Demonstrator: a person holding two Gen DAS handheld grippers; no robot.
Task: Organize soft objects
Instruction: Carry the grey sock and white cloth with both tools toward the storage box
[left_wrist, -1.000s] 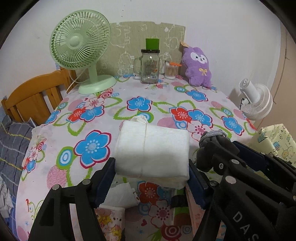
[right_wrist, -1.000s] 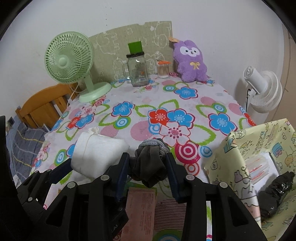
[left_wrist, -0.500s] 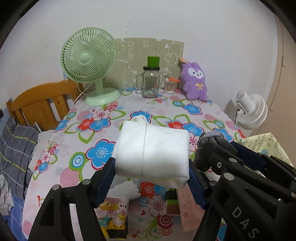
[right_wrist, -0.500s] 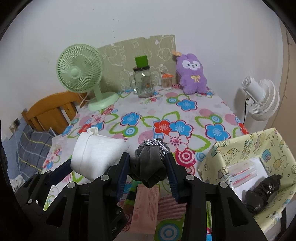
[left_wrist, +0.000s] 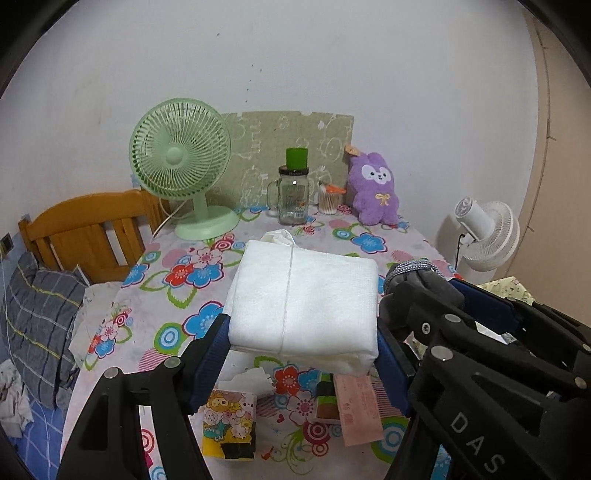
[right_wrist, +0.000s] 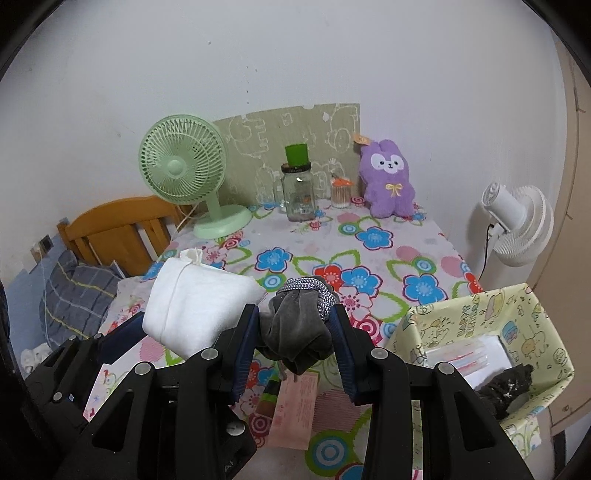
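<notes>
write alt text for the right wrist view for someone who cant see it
The right hand-held gripper grips a grey bundled cloth above a floral tablecloth. A white folded cloth is held at left; a patterned box sits at right.

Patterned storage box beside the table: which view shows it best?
The right wrist view: the box shows its open top, with white packets and something black inside. The left wrist view catches only a sliver of its rim behind the right gripper.
</notes>
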